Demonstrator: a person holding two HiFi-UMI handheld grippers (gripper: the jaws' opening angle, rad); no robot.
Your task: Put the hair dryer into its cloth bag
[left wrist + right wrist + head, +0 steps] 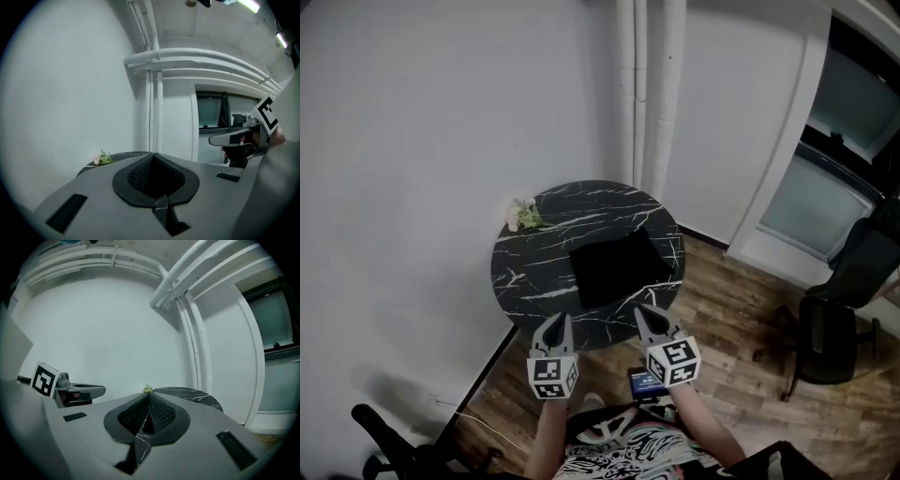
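Hair dryer is not seen in any view; a flat black cloth bag (619,268), probably its own, lies on the round black marble table (532,267). Left claw (554,330) and right claw (652,324) are both closed and empty, short of the table. Risk: pinching both cloth layers seals the mouth.

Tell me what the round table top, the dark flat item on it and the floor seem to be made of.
The table top looks like black marble or a marble-look slab: white veins, faint sheen. The dark flat item is likely cloth: matte black, no reflections, slightly uneven edges. The floor is wood or wood-look planks: brown, with visible board seams.
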